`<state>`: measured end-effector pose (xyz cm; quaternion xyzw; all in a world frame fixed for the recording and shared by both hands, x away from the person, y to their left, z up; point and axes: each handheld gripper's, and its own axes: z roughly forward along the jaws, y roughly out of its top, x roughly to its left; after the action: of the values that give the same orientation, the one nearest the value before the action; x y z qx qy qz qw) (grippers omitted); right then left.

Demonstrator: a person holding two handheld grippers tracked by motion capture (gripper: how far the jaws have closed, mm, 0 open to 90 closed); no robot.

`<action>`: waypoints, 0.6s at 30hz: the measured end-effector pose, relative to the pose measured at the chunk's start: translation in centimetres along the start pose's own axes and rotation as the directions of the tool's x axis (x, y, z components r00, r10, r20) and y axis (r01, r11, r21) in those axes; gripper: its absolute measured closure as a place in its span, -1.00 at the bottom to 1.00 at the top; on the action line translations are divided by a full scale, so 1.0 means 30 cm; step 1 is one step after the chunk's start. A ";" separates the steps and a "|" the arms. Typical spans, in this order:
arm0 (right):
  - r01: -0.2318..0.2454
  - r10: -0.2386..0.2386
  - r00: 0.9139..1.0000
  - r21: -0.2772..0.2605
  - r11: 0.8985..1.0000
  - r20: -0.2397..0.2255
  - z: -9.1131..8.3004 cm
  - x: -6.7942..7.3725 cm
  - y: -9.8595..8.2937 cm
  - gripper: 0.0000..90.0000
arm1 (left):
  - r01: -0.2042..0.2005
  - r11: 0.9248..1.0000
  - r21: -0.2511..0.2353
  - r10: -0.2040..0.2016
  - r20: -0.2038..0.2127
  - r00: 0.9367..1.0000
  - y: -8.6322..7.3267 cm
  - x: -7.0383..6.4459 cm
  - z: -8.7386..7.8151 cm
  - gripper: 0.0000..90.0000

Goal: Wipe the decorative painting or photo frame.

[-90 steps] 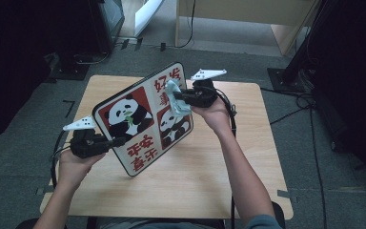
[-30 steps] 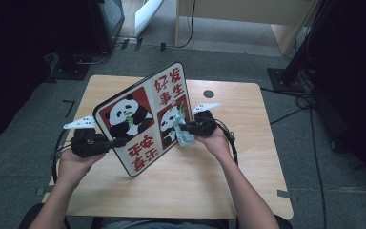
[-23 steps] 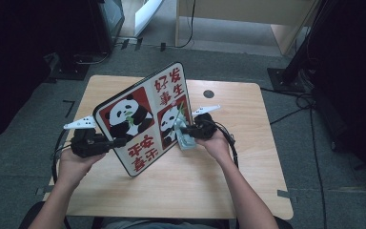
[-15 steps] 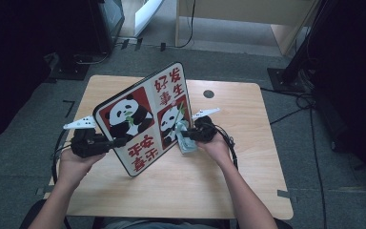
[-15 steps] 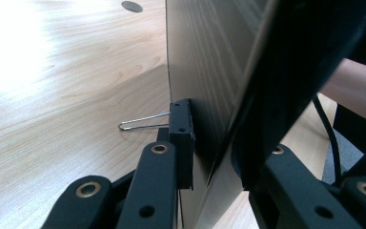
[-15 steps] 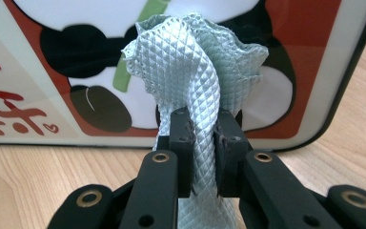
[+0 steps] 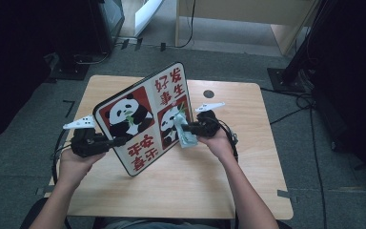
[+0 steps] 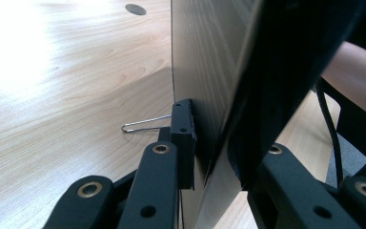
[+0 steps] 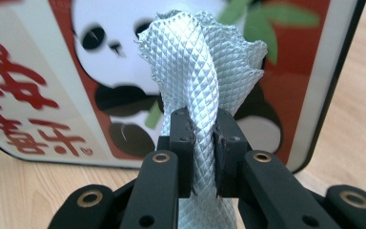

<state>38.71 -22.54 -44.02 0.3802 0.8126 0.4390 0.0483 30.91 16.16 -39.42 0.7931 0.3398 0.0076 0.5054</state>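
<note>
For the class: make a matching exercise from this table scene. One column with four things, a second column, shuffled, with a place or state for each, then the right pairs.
Things
1. panda board
2. pale cloth
3. left tool
4. round hole in the table

Places or states
A. bunched between the right tool's jaws
B. clamped on the board's edge
C. tilted on edge on the wood
D. far side, behind the board

Pairs: 1-C, 2-A, 3-B, 4-D
</note>
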 end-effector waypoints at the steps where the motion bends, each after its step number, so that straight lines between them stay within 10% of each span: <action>1: 0.006 -0.006 1.000 -0.008 1.000 0.000 -0.007 0.004 0.010 0.81 | 0.001 1.000 0.000 -0.001 0.000 1.000 0.000 0.000 0.000 0.75; 18: 0.112 -0.116 0.993 -0.143 0.983 -0.016 -0.125 0.103 0.206 0.81 | 0.008 1.000 -0.002 -0.008 -0.009 1.000 -0.001 -0.005 0.000 0.76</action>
<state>38.53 -21.02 -36.31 0.3235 0.8003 0.4966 0.0905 30.78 16.07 -39.39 0.7911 0.3454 0.0095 0.5048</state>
